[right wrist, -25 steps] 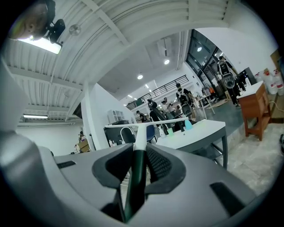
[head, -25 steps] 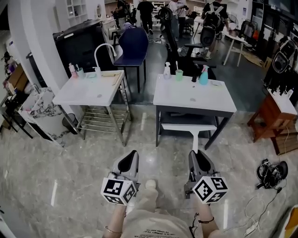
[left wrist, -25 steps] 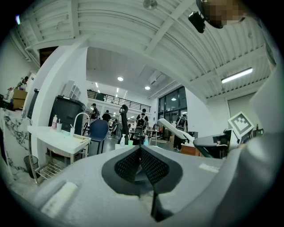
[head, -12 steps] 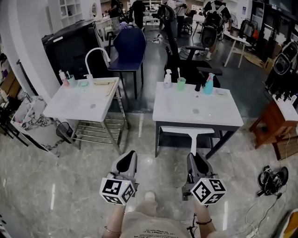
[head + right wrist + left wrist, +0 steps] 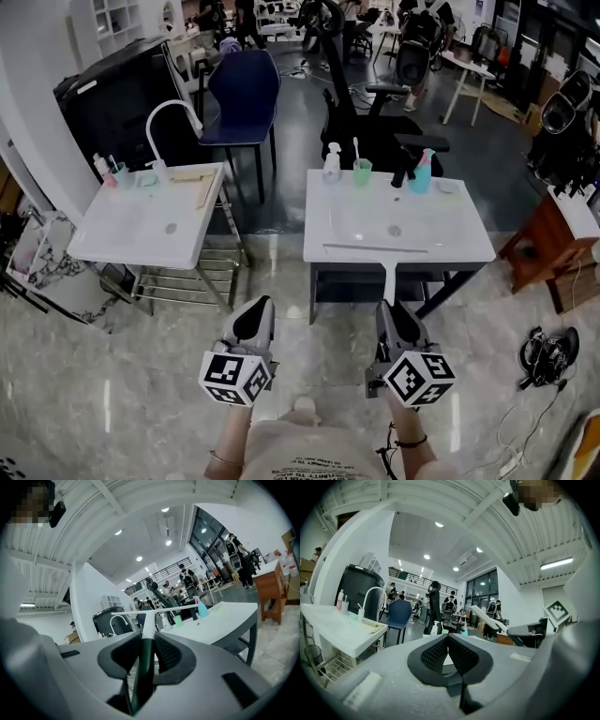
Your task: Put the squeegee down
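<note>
My right gripper (image 5: pixel 394 311) is shut on the dark handle of a white squeegee (image 5: pixel 386 267). The handle points ahead and the long blade lies crosswise over the front part of the white sink table (image 5: pixel 459 239). In the right gripper view the squeegee (image 5: pixel 149 617) runs out from between the pads of the right gripper (image 5: pixel 146 638), with its blade level above the tabletop. My left gripper (image 5: pixel 253 314) hangs beside it over the floor, shut with nothing in it. The left gripper (image 5: pixel 447 638) shows its pads pressed together.
On the table's far edge stand a soap bottle (image 5: pixel 332 164), a green cup (image 5: pixel 361 172) and a teal spray bottle (image 5: pixel 421 173). A second sink table (image 5: pixel 122 239) with a faucet is at the left. Chairs (image 5: pixel 242 98) stand behind, a wooden stool (image 5: pixel 548 248) at right, cables (image 5: pixel 547 354) on the floor.
Both grippers have moved forward toward the white table. The squeegee's blade, earlier below and in front of the table edge, is now over the tabletop.
</note>
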